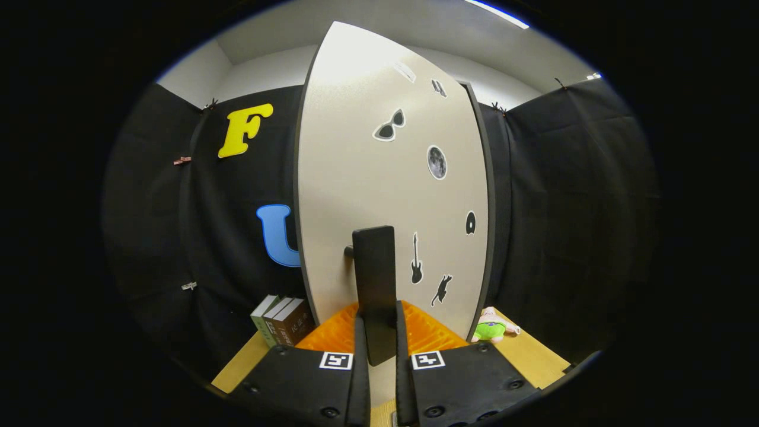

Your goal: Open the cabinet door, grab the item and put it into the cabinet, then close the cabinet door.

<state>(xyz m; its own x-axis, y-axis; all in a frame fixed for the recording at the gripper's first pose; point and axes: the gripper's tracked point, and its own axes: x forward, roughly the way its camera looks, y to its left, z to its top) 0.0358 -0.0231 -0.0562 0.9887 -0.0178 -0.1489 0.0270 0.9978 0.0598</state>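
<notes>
Gripper view, w/ the cabinet door [356, 178] as my landmark. Left of the door, down at its foot, a few books [283, 320] stand upright on the wooden tabletop [237, 367], close to the door's left edge. The door itself is a tall pale panel, stickers scattered over it (sunglasses, a moon, a guitar, a cat etc.). Standing off its face is a dark flat handle [375, 290], fixed by a short peg at its upper left. The gripper [378, 338] has its two fingers closed in on the handle's lower part, one on each side, so it looks clamped on the handle; contact seems firm, tho' the pads are partly hidden by the handle's own edge. Something orange and ribbed [427, 332] lies at the door's foot, just behind the fingers; can't tell what it is.

Right of the door, at its lower right corner, sits a small plush toy [492, 329], green w/ pink, on the tabletop. Prob. the item to be stowed.

Handling, my guess: the door is stiff and rigid, swings on a hinge, so pull along its arc, not straight. The handle is thin and smooth, could slip if gripped near its tip; higher up nearer the peg is safer. The toy looks soft, light, not fragile; pinch it across the body's middle, it'll squash a bit.
</notes>
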